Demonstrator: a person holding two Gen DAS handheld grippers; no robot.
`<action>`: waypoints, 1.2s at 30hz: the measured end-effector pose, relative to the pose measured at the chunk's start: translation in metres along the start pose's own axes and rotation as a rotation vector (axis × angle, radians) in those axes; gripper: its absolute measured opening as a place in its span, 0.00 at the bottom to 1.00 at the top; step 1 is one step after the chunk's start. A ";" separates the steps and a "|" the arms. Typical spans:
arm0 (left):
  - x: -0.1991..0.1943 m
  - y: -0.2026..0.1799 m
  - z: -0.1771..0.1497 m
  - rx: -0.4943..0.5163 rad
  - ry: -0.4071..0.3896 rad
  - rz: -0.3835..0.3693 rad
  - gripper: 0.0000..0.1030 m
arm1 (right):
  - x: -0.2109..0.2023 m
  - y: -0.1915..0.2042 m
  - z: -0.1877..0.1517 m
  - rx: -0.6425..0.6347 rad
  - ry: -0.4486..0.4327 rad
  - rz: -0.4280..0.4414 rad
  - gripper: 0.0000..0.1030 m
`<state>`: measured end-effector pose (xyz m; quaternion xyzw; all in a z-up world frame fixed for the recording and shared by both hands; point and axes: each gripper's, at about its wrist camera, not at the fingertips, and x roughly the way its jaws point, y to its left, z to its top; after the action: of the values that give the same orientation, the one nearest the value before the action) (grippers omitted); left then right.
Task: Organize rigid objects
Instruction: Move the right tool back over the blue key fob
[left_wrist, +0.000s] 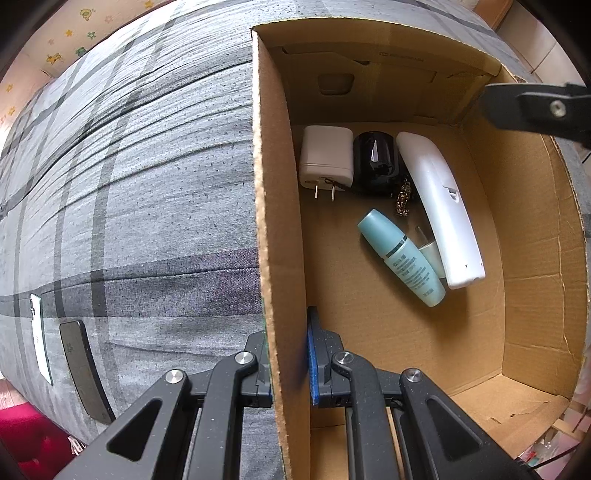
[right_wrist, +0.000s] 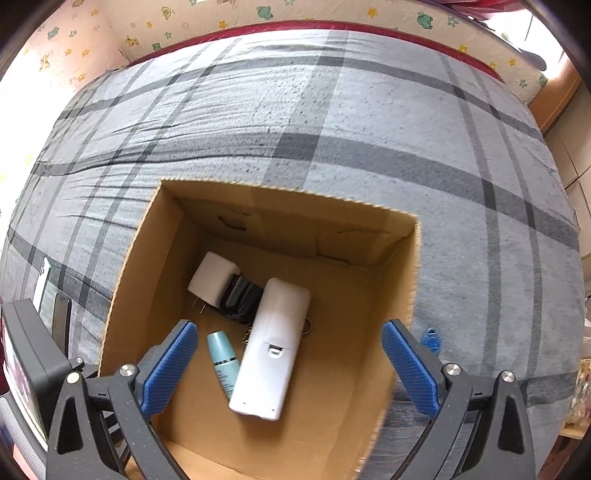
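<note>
Covering nearly all of both views, a grey plaid bedsheet (right_wrist: 369, 122) is seen, and on it an open cardboard box (right_wrist: 399, 280) is set. The box's left wall (left_wrist: 275, 221) is clamped between the two pads of the left gripper (left_wrist: 290, 363), one pad outside and one inside. The right gripper (right_wrist: 288, 365) is held above the box with its blue pads (right_wrist: 168, 367) spread wide and nothing between them. On the box floor a long white remote-shaped device (left_wrist: 441, 210) is laid face down, its far end reaching to the rear wall. A white plug adapter (left_wrist: 327, 157) is placed in the far left corner, prongs toward the camera, and a black glossy object (left_wrist: 375, 158) is wedged between adapter and white device. A teal bottle (left_wrist: 400, 256) is laid at an angle, its base just beside the device's near end. A small brass chain (left_wrist: 403, 201) is seen between the black object and the bottle. Outside the box, two phones (left_wrist: 79, 369) are laid side by side on the sheet, and a small blue tag (right_wrist: 431, 338) is seen beside the right wall.
</note>
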<state>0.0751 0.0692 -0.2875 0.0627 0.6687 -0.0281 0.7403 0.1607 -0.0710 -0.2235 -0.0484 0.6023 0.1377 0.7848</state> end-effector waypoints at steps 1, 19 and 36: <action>0.000 0.000 0.000 0.000 0.000 0.001 0.12 | -0.003 -0.004 0.000 0.003 -0.005 -0.004 0.99; 0.001 0.000 0.000 -0.003 -0.002 0.011 0.12 | -0.022 -0.087 -0.005 0.084 -0.030 -0.067 0.99; 0.002 -0.005 0.000 -0.006 0.006 0.039 0.12 | 0.015 -0.156 -0.032 0.136 0.000 -0.104 0.99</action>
<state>0.0743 0.0642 -0.2895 0.0735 0.6698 -0.0117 0.7388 0.1771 -0.2257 -0.2603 -0.0262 0.6070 0.0557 0.7923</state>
